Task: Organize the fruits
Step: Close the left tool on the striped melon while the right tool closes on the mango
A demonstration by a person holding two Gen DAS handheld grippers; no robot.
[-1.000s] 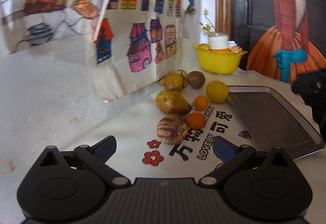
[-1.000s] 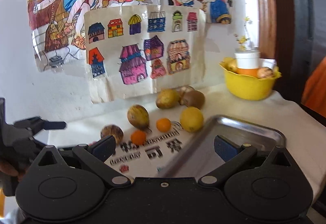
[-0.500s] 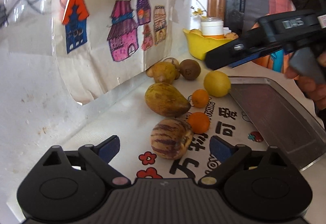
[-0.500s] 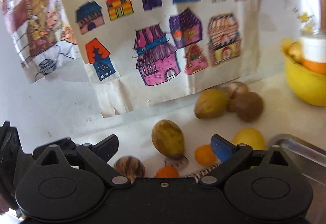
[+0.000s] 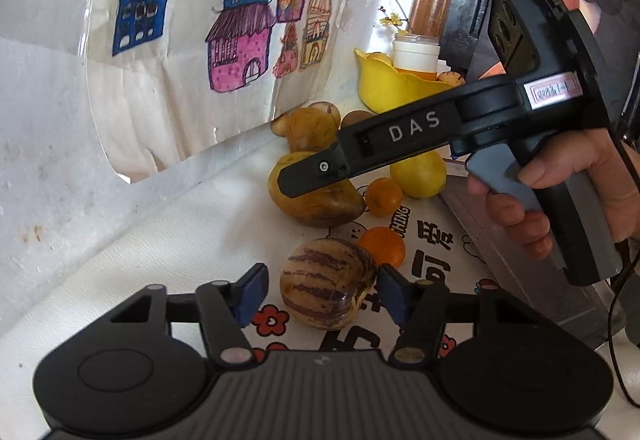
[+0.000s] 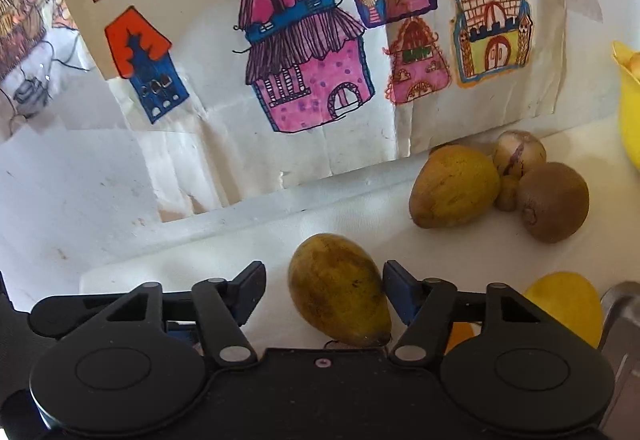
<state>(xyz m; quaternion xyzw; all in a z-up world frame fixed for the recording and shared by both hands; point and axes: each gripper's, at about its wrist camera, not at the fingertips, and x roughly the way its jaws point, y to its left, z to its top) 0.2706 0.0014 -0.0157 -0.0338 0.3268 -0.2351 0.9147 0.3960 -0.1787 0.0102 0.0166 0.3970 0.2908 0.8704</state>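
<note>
Fruits are lying on a printed cloth (image 5: pixel 424 240) reading "LOVELY". Left wrist view: the left gripper (image 5: pixel 320 294) is closing around a striped melon (image 5: pixel 326 282), pads not yet pressing; the right gripper's arm reads "DAS", a hand (image 5: pixel 560 180) squeezing its handle. Right wrist view: the right gripper (image 6: pixel 324 294) is closing around a yellow-brown fruit (image 6: pixel 340 288), one pad touching.

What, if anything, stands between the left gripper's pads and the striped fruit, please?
Nothing visible does. The striped fruit sits directly between the closing pads of the left gripper, with only bare tablecloth showing in the gaps either side.
</note>
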